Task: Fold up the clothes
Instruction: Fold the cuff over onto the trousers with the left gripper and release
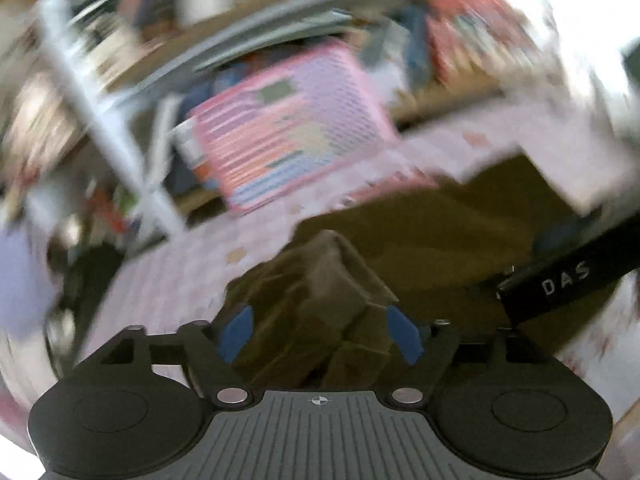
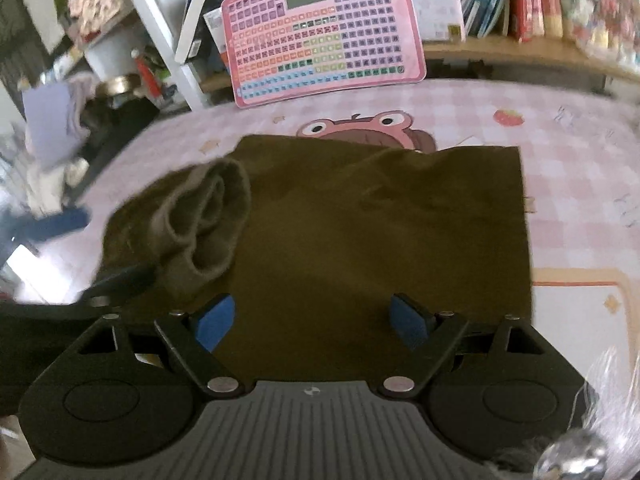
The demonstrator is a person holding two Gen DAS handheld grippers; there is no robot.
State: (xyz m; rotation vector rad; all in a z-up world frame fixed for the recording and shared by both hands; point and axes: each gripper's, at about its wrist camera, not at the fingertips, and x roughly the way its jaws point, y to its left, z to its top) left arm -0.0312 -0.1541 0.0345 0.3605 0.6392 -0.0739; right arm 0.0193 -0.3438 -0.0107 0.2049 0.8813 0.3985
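Olive garment (image 2: 360, 220) folded flat, cuff (image 2: 208, 216) bunched left

A pink checked bedsheet (image 2: 560, 168) carries an olive-brown garment (image 2: 360, 232), spread flat.

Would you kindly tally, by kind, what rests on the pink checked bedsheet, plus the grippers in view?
Olive-green garment, bunched at one end: 1
Pink button-grid learning board, leaning at the bed's far edge: 1
Grippers, left gripper and right gripper, both open: 2
Total: 4
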